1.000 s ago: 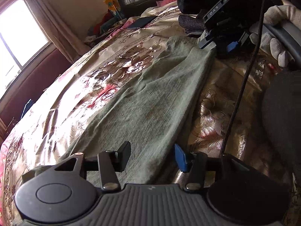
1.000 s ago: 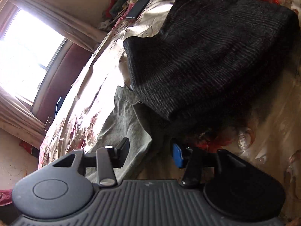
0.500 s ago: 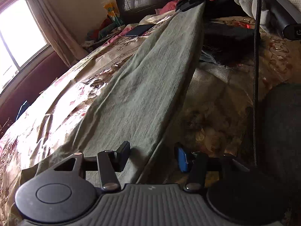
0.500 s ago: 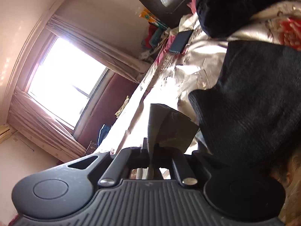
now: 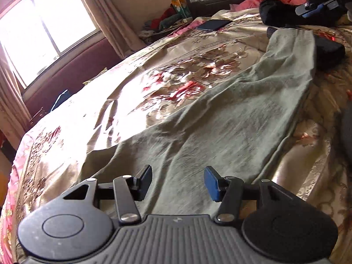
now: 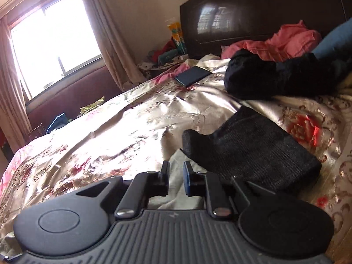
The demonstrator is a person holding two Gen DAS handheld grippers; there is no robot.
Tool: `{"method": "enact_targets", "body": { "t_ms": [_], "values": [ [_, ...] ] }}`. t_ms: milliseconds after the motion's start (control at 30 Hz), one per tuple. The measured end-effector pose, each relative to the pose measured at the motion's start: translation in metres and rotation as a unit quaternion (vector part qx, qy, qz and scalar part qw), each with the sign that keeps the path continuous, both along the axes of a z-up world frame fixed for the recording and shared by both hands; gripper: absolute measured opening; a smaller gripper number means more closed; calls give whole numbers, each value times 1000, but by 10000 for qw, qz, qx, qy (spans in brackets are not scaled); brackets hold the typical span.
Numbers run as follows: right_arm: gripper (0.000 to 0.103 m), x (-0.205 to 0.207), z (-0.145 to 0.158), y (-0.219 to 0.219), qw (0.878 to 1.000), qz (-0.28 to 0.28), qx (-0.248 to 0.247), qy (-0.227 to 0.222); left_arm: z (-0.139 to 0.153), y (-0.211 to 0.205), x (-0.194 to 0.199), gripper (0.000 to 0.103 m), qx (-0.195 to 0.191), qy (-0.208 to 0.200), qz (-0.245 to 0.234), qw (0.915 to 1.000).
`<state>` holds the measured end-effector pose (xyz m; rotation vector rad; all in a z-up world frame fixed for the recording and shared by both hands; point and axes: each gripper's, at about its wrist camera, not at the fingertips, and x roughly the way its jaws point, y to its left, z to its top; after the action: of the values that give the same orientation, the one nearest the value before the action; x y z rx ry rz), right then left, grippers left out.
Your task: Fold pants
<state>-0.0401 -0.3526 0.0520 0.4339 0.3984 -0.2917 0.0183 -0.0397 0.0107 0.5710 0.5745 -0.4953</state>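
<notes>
Lying long and flat on the bed (image 5: 198, 50), the green pants (image 5: 231, 118) run from the near edge of the bed up toward the headboard end. They are not folded yet.

The left gripper (image 5: 177, 181) hangs just over the near end of the pants. Its two fingers are wide apart and hold nothing. The right gripper (image 6: 176, 177) is at the far end, just above a bit of pale green cloth. Its fingers are close, with a thin gap between them, and nothing seems to be pinched in that gap.

Here is what could go wrong, I think. The bed cover is shiny and looks slippery, so the pants may slide when one end is pulled. The left fingers could pinch the cover along with the cloth, and then the cover would lift too. A dark knit cloth (image 6: 259, 151) sits right beside the far end of the pants, maybe on top of a corner. If the right gripper grabs there, it may catch that cloth as well. The pants also have soft bumps, so a fold made now could come out crooked.
</notes>
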Motion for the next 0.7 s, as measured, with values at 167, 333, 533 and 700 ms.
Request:
{"method": "enact_targets", "body": {
  "t_ms": [167,333,533,700],
  "values": [
    [40,122,-16,98,9518,2970,619,449,-14,51,31,66,165,-10,824,9965],
    [41,237,-55,197,8744,4685,847,940,-30,95,49,68,45,360,1455,9887],
    [42,287,-103,234,7978,5644,1432,1564,-35,120,58,82,-491,699,1631,9829],
    [42,267,-96,234,7625,6110,1299,1685,-39,127,59,85,-702,758,1687,9802]
  ]
}}
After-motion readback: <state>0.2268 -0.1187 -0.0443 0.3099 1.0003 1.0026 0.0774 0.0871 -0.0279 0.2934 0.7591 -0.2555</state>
